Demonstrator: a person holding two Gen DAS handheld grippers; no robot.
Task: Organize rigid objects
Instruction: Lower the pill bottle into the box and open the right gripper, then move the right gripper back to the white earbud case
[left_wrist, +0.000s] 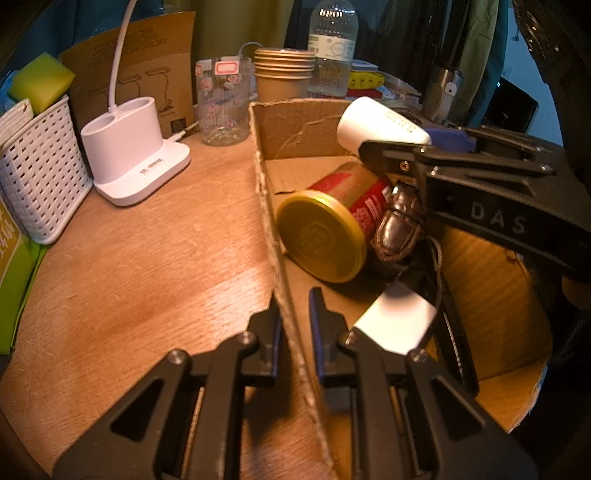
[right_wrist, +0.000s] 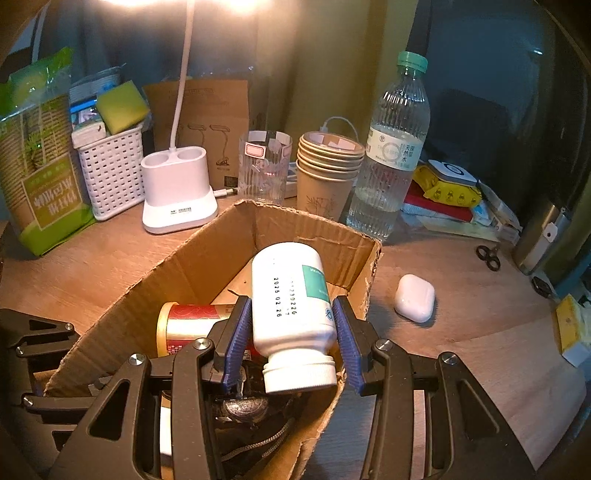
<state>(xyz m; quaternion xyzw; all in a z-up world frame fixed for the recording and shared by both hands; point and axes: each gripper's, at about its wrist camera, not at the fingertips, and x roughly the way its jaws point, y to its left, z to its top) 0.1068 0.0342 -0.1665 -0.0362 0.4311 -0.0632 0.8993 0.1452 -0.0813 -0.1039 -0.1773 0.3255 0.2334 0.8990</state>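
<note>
- Right gripper (right_wrist: 293, 332) pinches a white pill bottle (right_wrist: 291, 314), cap toward the camera, above the open cardboard box (right_wrist: 173, 266).
- Left gripper (left_wrist: 295, 325) is clamped on the box wall, steadying it.
- Already in the box: red tin (left_wrist: 332, 221), a metal piece with cord (left_wrist: 397, 225).
- Likely left: white earbud case (right_wrist: 413, 297) on the table.
- The tin narrows the drop spot.
</note>
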